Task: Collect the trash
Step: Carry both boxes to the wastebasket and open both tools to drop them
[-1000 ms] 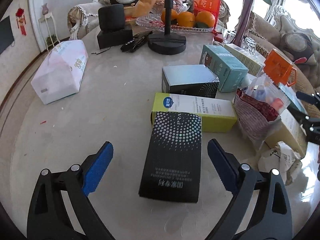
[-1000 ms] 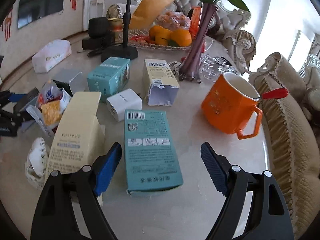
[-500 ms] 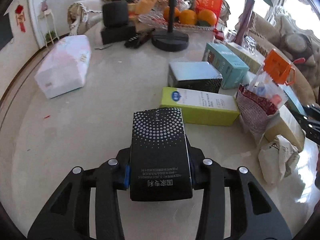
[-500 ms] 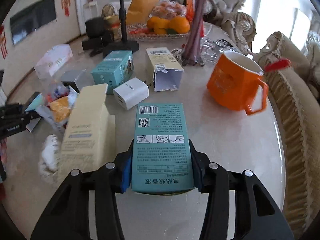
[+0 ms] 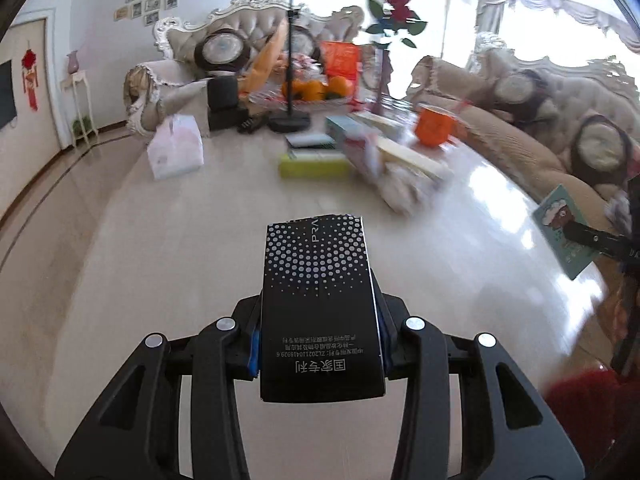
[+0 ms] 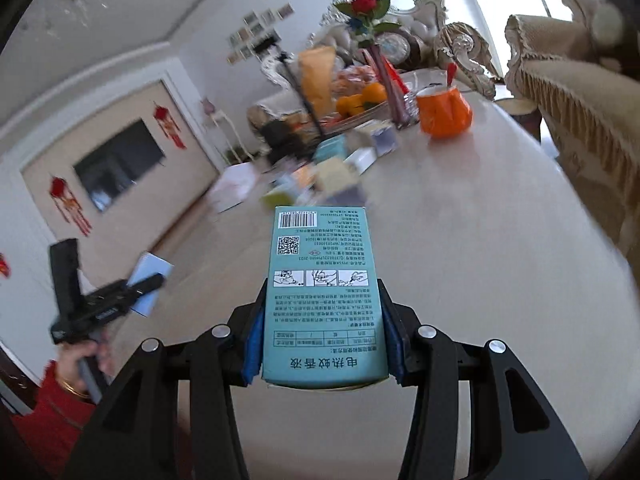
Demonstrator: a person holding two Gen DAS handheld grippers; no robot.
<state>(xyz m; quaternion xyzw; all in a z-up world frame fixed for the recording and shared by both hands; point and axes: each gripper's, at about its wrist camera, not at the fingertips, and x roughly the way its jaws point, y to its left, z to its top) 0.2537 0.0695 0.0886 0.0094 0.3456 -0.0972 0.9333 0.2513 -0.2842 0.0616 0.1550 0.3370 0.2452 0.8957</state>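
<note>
Black dotted box [image 5: 318, 300], teal box [image 6: 324, 300]

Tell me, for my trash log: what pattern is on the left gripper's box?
Silver dots on black cardboard box; left wrist view.

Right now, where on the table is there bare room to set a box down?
The near tabletop is bare, bordered by the tissue pack and the yellow-green box. So is the stretch near the orange mug. The box cluster before the fruit tray is crowded.

Dotted box [image 5: 318, 300] sits between left claw [image 5: 318, 354] pads, above the counter [image 5: 160, 260]. Barcode box [image 6: 322, 300] likewise in right claw [image 6: 324, 350]. Box pile [image 5: 320, 156] mid-counter; mug [image 5: 434, 130] right of it; fruit tray [image 5: 316, 90] behind.
</note>
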